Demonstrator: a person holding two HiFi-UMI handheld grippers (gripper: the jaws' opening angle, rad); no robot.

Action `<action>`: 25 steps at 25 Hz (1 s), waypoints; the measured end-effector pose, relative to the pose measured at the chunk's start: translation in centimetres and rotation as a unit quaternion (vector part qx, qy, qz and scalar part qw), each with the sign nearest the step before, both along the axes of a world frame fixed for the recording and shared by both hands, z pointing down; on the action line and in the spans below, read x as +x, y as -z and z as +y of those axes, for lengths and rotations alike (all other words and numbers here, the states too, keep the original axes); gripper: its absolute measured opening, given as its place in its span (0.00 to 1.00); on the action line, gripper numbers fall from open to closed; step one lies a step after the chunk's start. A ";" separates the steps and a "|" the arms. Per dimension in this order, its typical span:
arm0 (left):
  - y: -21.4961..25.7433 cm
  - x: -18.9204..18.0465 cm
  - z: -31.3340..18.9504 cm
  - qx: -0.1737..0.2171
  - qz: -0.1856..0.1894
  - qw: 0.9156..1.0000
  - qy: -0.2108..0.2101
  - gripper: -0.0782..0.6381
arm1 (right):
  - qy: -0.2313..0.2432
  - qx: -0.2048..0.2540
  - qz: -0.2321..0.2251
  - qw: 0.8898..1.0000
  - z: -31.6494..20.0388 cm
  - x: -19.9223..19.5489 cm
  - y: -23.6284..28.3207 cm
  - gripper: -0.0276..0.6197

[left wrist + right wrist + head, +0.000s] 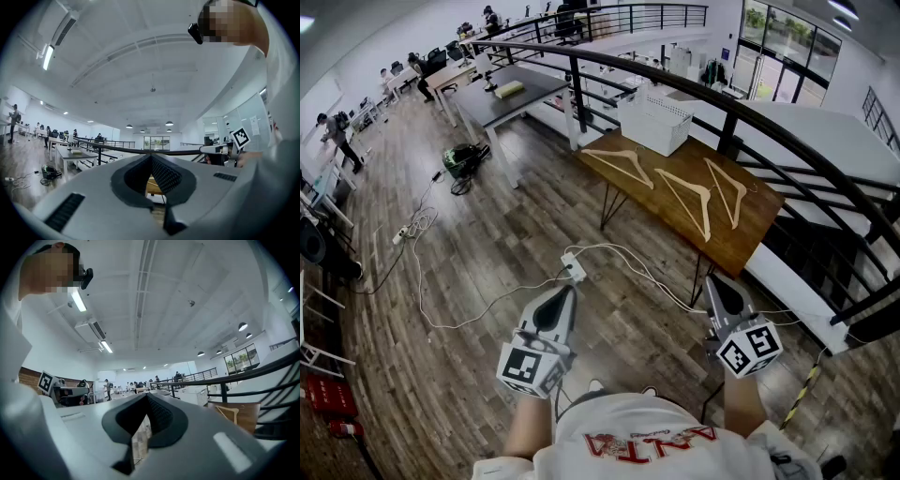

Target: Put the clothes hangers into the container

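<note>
Currently, left gripper [569, 291]: jaws closed tip to tip with nothing between them, as the left gripper view [151, 161] shows; held level and low in front of the person, over the floor.
Right gripper [713, 280]: jaws shut and empty in the right gripper view [146, 400]; held level, close to the near end of the desk without touching it.
Hangers: three wooden ones lie flat on the desk, well apart from both grippers: the left hanger [619, 161] nearest the container, the middle hanger [684, 195], and the right hanger [727, 187] close beside the middle one.
Container [654, 120]: a white slatted basket standing at the far end of the desk, no hanger seen inside it.
Desk [750, 232]: brown wood, set along a dark railing [675, 80].
Floor: wood planks, with a white power strip [574, 268] and cables ahead of the left gripper.
</note>
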State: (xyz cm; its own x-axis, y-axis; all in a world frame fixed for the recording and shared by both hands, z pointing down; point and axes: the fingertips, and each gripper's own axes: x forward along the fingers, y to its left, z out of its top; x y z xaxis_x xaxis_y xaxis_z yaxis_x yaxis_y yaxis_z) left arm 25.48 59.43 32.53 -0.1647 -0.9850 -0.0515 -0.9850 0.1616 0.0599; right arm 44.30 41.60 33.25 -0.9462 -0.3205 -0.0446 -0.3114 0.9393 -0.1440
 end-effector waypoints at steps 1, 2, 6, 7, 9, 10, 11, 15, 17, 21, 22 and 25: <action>0.0 -0.3 0.1 -0.001 0.002 1.000 0.000 0.12 | 0.001 0.003 0.005 1.000 0.1 -0.4 -0.1 0.04; 0.1 -0.6 0.1 -0.002 0.004 1.000 0.000 0.12 | 0.002 0.005 0.009 1.000 0.2 -0.8 -0.2 0.04; -0.1 -1.2 0.5 -0.003 0.004 1.000 -0.004 0.12 | -0.002 0.004 0.019 1.000 0.6 -1.7 -0.5 0.04; 0.0 -1.3 0.5 -0.004 0.005 1.000 -0.005 0.12 | -0.003 0.005 0.020 1.000 0.7 -1.8 -0.5 0.04; -0.1 -1.5 0.6 -0.004 0.003 1.000 -0.009 0.12 | -0.003 0.008 0.022 1.000 1.0 -2.1 -0.5 0.04; -0.1 -1.7 0.6 -0.004 0.004 1.000 -0.011 0.12 | -0.001 0.010 0.022 1.000 1.1 -2.3 -0.5 0.04; -0.1 -1.8 0.7 -0.004 0.005 1.000 -0.012 0.12 | 0.000 0.011 0.023 1.000 1.2 -2.4 -0.5 0.04; -0.5 -2.6 1.1 -0.007 0.010 1.000 -0.016 0.12 | -0.009 0.002 0.021 1.000 1.7 -3.0 -0.8 0.04; -0.7 -3.2 1.6 -0.007 0.011 1.000 -0.019 0.12 | -0.011 -0.006 0.010 1.000 2.0 -3.4 -0.8 0.04; -1.1 -5.1 2.6 -0.009 0.015 1.000 -0.016 0.12 | -0.009 -0.021 0.003 1.000 2.8 -5.1 -1.2 0.04; -1.3 -5.7 2.9 -0.010 0.020 1.000 -0.013 0.12 | -0.008 -0.023 0.005 1.000 3.1 -5.6 -1.5 0.04; -1.9 -6.9 3.7 -0.010 0.025 0.999 -0.019 0.12 | -0.009 -0.031 0.008 0.999 3.9 -6.5 -2.0 0.04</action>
State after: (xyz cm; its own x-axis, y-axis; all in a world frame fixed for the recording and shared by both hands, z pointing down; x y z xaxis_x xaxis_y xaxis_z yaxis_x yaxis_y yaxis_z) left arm 18.59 63.10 34.48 -0.1297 -0.9912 -0.0252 -0.9863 0.1263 0.1060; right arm 37.78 45.51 35.26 -0.9406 -0.3395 -0.0087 -0.3313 0.9230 -0.1958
